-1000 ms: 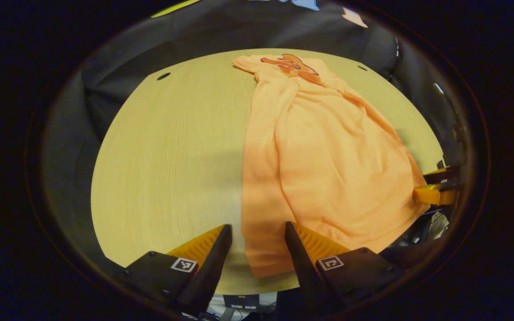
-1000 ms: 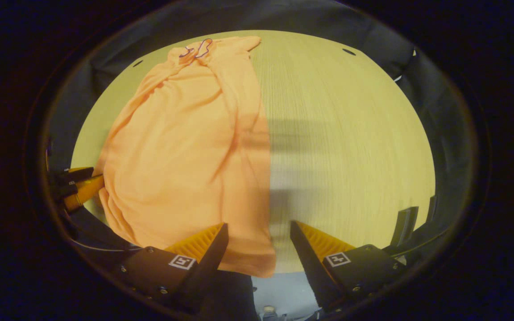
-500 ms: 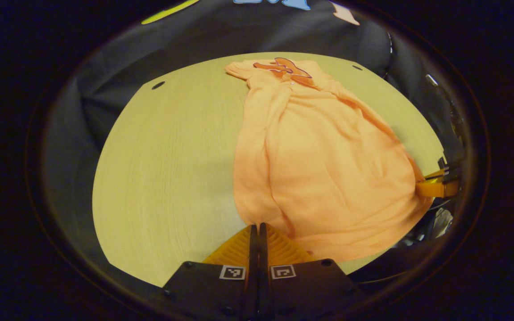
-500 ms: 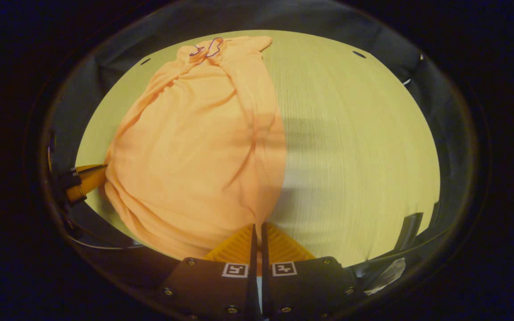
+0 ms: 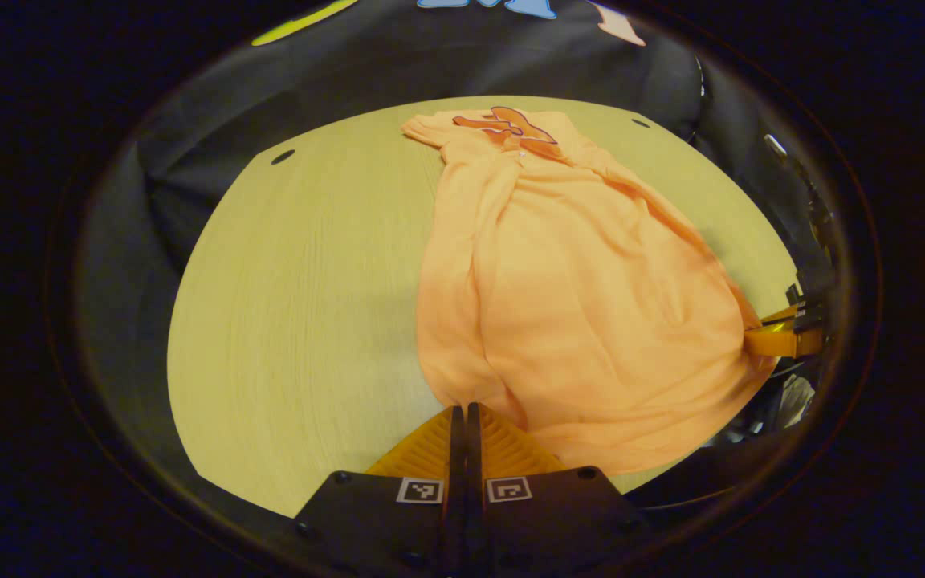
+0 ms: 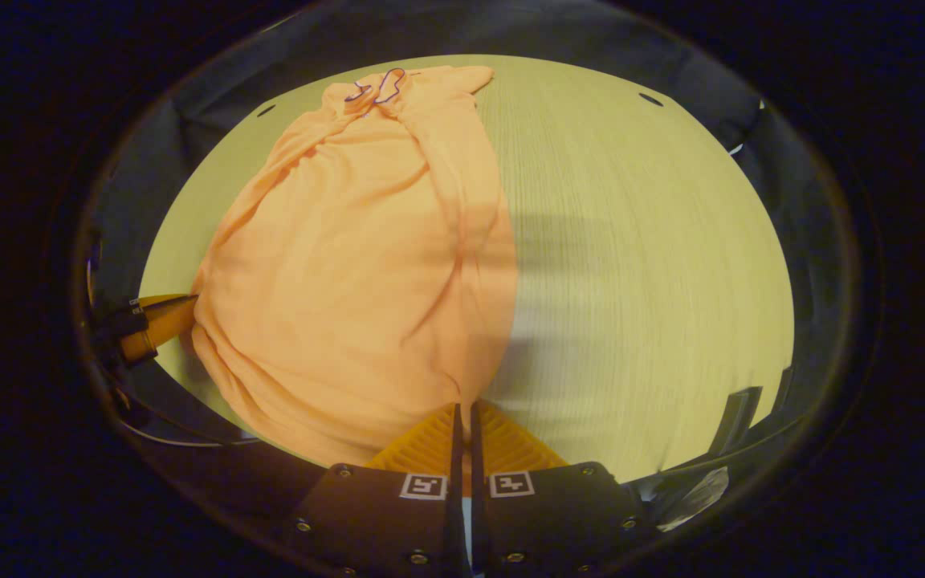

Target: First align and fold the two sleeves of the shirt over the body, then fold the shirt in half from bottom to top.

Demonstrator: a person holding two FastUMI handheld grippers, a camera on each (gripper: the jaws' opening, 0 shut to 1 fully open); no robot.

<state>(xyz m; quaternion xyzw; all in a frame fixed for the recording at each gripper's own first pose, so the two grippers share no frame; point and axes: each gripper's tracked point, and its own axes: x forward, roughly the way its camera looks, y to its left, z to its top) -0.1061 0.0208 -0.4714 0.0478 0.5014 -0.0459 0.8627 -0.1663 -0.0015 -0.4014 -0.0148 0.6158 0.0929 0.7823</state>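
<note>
An orange polo shirt [image 5: 575, 289] lies lengthwise on the pale wooden table [image 5: 302, 305], its collar [image 5: 511, 127] at the far edge and both sleeves folded in over the body. My left gripper [image 5: 459, 411] is shut on the shirt's bottom hem at its left corner. In the right gripper view the same shirt [image 6: 358, 257] stretches away from me, and my right gripper [image 6: 463, 408] is shut on the hem's right corner. Each view also catches the other gripper at the far hem corner: the right gripper [image 5: 780, 337] and the left gripper [image 6: 149, 325].
The table [image 6: 639, 265] has bare wood on both sides of the shirt. Small dark holes [image 5: 282, 156] mark its far corners. Black cloth wall [image 5: 398, 64] rises right behind the table's far edge. The near table edge runs just under both grippers.
One second ago both grippers stood open over the bottom hem. They then closed on its two corners and have held there, the hem bunching slightly toward them.
</note>
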